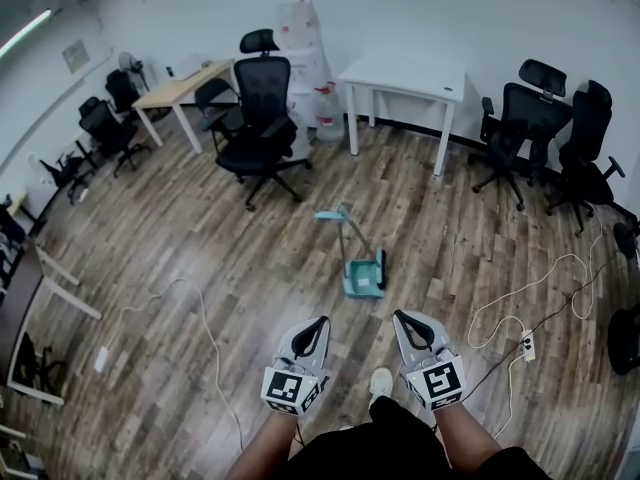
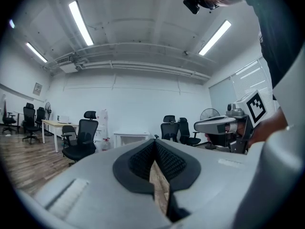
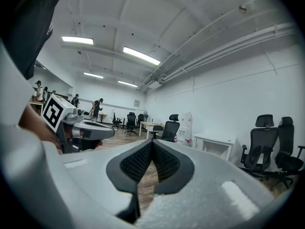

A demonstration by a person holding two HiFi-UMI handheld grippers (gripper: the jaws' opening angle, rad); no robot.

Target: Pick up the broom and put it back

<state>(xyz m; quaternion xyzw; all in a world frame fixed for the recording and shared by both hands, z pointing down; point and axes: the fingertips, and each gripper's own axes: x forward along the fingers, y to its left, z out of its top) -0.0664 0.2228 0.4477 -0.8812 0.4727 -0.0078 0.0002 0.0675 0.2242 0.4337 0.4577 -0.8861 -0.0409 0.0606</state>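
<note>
Only the head view shows the teal long-handled broom (image 1: 330, 215), its shaft pointing away from the person. The grey left gripper (image 2: 155, 148) and the grey right gripper (image 3: 152, 144) are both closed and empty.

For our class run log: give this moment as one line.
left gripper: shut, empty | right gripper: shut, empty | broom: on floor ahead, untouched

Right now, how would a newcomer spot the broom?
Start at the white table at the back and come toward the camera across the wood floor. The broom is there in the open, its thin handle running to a dustpan. These are the only teal things; the chairs around are black.
</note>
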